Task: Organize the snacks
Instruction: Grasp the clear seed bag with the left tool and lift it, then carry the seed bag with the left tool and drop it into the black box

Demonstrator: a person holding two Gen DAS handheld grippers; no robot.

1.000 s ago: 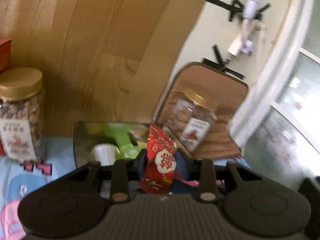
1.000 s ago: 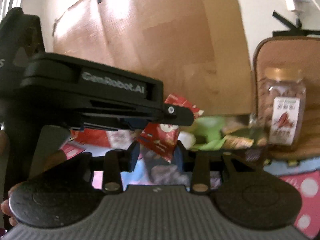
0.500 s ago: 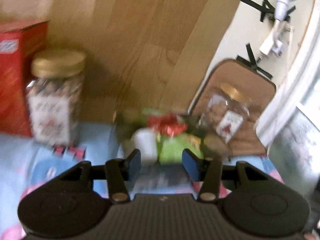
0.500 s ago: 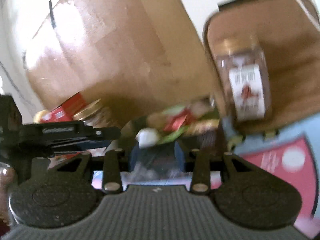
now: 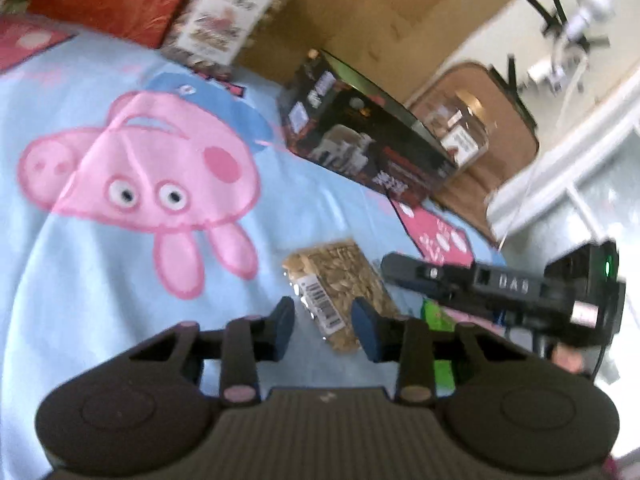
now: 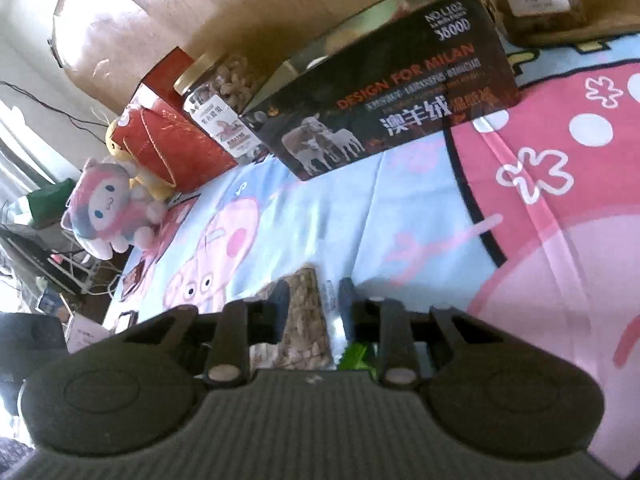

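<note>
The left gripper (image 5: 324,330) hangs with its jaws apart and empty above a clear seed packet (image 5: 340,292) lying flat on the cartoon-pig sheet (image 5: 132,168) that covers the surface. The right gripper (image 6: 313,308), at about 3 o'clock in the left view, is also spread, its blue fingers (image 6: 280,312) either side of the same packet (image 6: 306,320); contact cannot be told. A green wrapper (image 6: 356,356) lies just beside it. At 12 o'clock, well apart, stands the dark open box (image 6: 384,96), with a nut jar (image 6: 218,110) and red box (image 6: 168,136) at 10 o'clock.
</note>
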